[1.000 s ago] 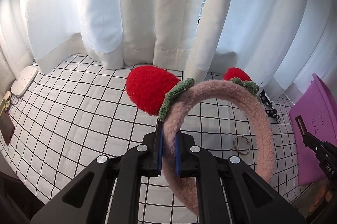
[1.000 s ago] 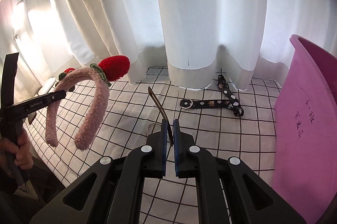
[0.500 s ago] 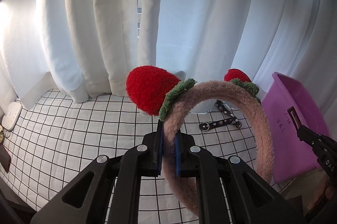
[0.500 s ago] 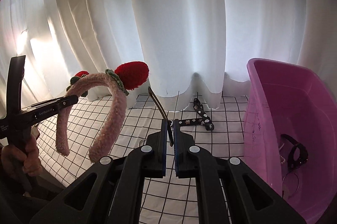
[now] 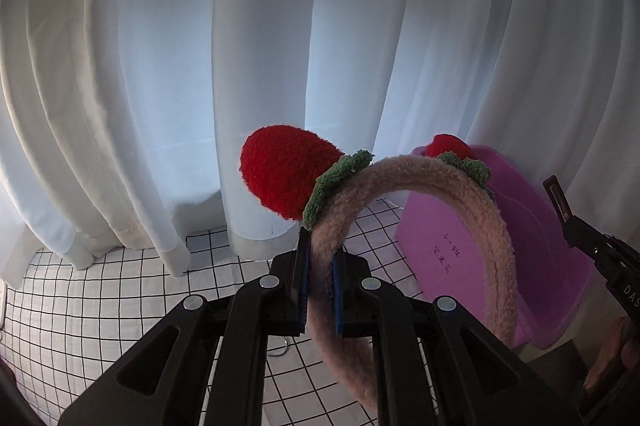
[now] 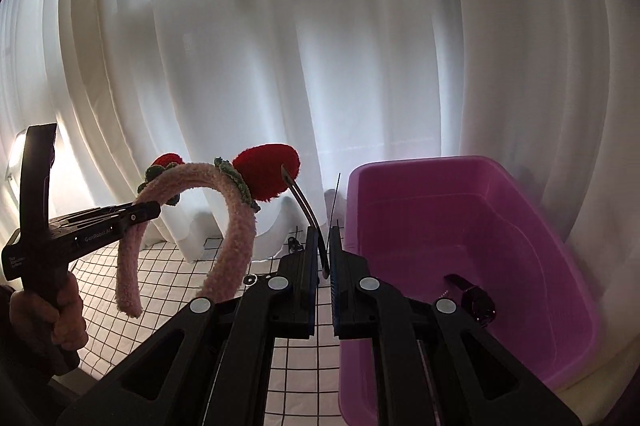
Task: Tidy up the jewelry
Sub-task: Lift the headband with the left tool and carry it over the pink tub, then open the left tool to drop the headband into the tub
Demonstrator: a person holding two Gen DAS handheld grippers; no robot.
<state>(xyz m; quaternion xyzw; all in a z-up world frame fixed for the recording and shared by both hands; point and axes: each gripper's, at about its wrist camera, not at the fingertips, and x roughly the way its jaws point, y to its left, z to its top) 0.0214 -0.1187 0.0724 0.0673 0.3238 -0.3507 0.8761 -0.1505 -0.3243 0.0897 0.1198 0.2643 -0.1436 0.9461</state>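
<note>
Headband, plush pink with strawberry ears, is hanging in the air beside the purple bin; you are holding it in the left gripper, jaws clamped on one side of the band. It is looking light, soft and springy, so you are gripping sensibly on the band, not the ears. Right gripper is pinching a thin metal clip.
</note>
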